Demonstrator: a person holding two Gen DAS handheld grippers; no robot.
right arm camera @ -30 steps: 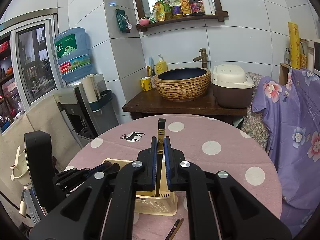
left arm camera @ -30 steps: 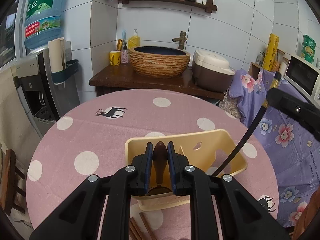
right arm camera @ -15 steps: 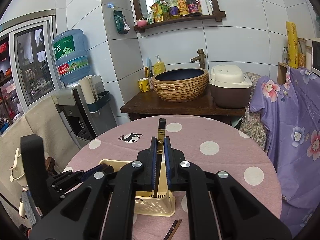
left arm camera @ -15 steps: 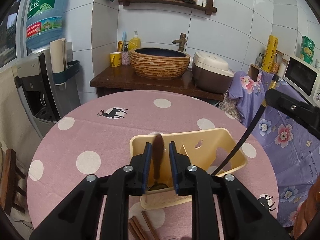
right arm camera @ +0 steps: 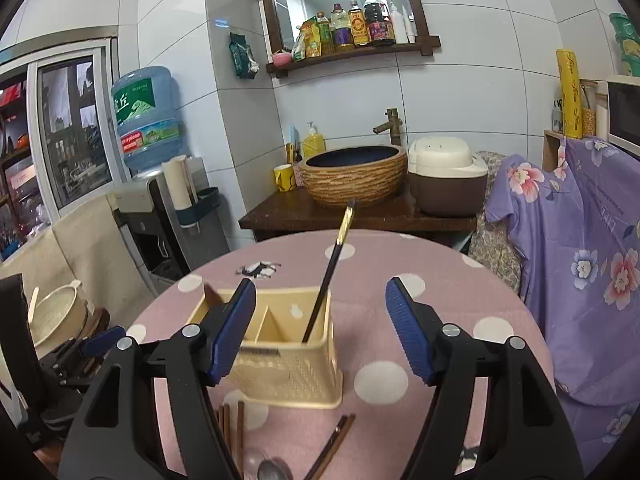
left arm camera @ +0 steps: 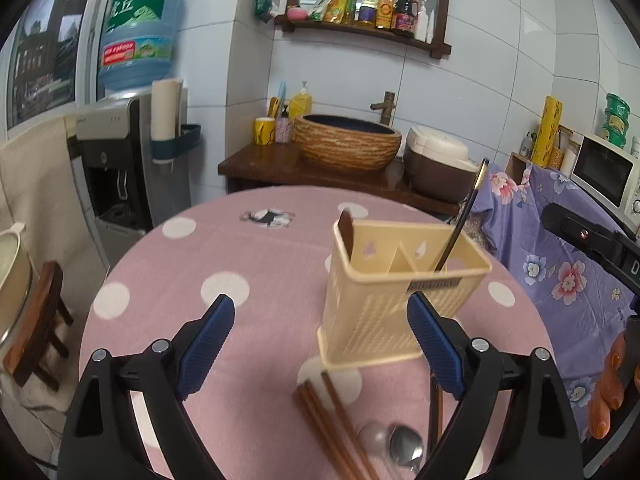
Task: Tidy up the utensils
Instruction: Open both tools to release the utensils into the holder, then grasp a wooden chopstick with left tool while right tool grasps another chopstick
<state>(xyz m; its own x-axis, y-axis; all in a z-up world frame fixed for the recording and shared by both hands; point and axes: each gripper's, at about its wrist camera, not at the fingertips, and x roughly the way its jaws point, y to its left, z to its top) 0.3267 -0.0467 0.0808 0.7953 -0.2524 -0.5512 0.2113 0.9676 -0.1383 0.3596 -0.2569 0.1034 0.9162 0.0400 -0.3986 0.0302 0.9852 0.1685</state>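
Observation:
A cream utensil holder [left arm camera: 372,320] [right arm camera: 288,364] stands on the pink dotted table [left arm camera: 240,264]. A brown-handled utensil [left arm camera: 345,236] [right arm camera: 211,295] sticks up from its left compartment. A black chopstick [left arm camera: 464,220] [right arm camera: 332,268] with a gold tip leans in the right compartment. My left gripper [left arm camera: 322,340] hangs short of the holder, its jaws opening with nothing pressed between them. My right gripper [right arm camera: 322,334] is likewise opening and holds nothing. Brown chopsticks [left arm camera: 332,420] [right arm camera: 232,428] and a metal spoon [left arm camera: 404,444] [right arm camera: 272,470] lie on the table in front of the holder.
A wooden counter with a woven basin [right arm camera: 354,176] and a rice cooker [right arm camera: 448,176] stands behind the table. A water dispenser [left arm camera: 124,168] and a stool [left arm camera: 44,320] are at the left. Purple floral cloth [right arm camera: 580,260] covers the right side. A hand [left arm camera: 608,392] shows at the right edge.
Both grippers let go and opened wide: the brown-handled utensil and the black chopstick now rest in the holder. Both grippers drew back from the holder, the left one also shifting left.

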